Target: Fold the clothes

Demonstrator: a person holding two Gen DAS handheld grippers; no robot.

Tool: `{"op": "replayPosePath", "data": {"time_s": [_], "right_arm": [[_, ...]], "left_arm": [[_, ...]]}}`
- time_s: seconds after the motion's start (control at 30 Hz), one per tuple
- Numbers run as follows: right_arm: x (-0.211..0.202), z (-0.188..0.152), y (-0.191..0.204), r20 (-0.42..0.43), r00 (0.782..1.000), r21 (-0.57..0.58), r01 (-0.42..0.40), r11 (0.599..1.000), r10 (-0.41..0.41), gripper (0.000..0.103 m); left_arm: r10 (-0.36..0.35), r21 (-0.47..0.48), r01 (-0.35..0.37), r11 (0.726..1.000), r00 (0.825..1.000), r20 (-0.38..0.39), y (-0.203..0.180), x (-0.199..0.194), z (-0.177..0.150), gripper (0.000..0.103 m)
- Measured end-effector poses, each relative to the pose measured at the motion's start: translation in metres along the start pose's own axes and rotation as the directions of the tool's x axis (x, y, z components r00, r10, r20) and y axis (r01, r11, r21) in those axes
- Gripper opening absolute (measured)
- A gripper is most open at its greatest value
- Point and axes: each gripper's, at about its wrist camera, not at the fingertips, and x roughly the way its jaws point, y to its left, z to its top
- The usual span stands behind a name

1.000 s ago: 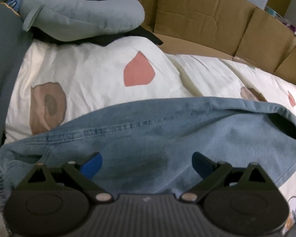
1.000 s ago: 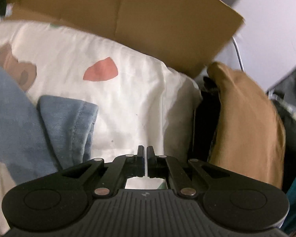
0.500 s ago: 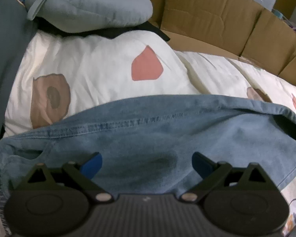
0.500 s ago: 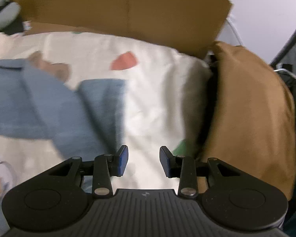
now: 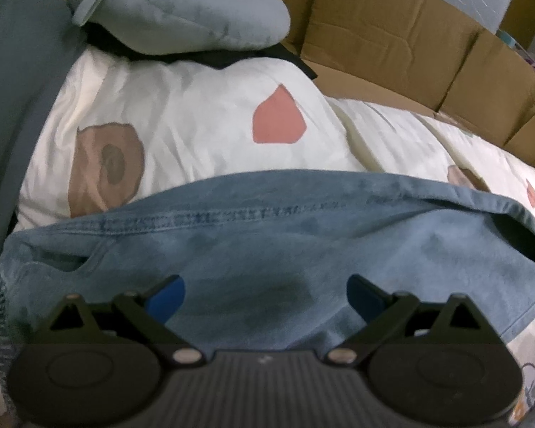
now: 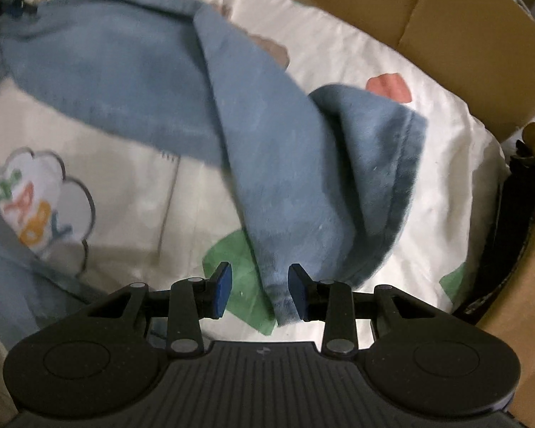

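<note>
A blue denim garment (image 5: 274, 242) lies across a cream bedspread (image 5: 196, 121) printed with shapes. In the left wrist view my left gripper (image 5: 265, 294) hovers over its middle, wide open, with nothing between the blue pads. In the right wrist view the same denim garment (image 6: 267, 164) runs from the upper left down to a folded-over leg end. My right gripper (image 6: 260, 290) stands open around that end, whose hem lies against the right pad (image 6: 297, 294). The jaws are apart and do not pinch the cloth.
Cardboard walls (image 5: 392, 46) (image 6: 446, 35) ring the bed at the back and right. A grey-blue padded garment (image 5: 182, 14) lies on dark clothes at the back left. Brown and black items (image 6: 517, 221) are wedged at the right edge of the bedspread.
My right gripper went from shut to open and swung left and down onto the garment's leg end. The left gripper stayed open and crept slightly back over the denim.
</note>
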Motion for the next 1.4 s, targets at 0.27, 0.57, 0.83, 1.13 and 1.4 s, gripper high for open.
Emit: {"op": "replayPosePath", "data": {"time_s": [0.27, 0.57, 0.83, 1.13, 1.4], "right_arm": [[0.018, -0.011, 0.000, -0.049, 0.995, -0.138, 0.078, 0.987, -0.086, 0.041], [0.026, -0.021, 0.007, 0.004, 0.992, -0.306, 0.121, 0.944, -0.126, 0.039], [0.016, -0.017, 0.004, 0.020, 0.990, -0.338, 0.136, 0.931, -0.138, 0.010], [-0.026, 0.010, -0.032, 0.144, 0.966, -0.212, 0.242, 0.947, -0.215, 0.009], [-0.050, 0.034, -0.072, 0.221, 0.930, -0.115, 0.324, 0.939, -0.294, 0.009]], "left_arm": [[0.009, -0.036, -0.009, 0.999, 1.000, -0.005, 0.008, 0.000, -0.004, 0.099], [0.001, -0.037, -0.002, 0.999, 1.000, -0.024, 0.004, 0.009, -0.004, 0.099], [-0.005, -0.051, 0.003, 0.999, 1.000, -0.028, 0.005, 0.015, -0.006, 0.097], [0.014, -0.044, -0.013, 0.999, 1.000, 0.023, 0.012, 0.020, -0.004, 0.094], [0.043, 0.055, -0.048, 0.997, 0.995, 0.088, 0.021, 0.014, 0.005, 0.076]]}}
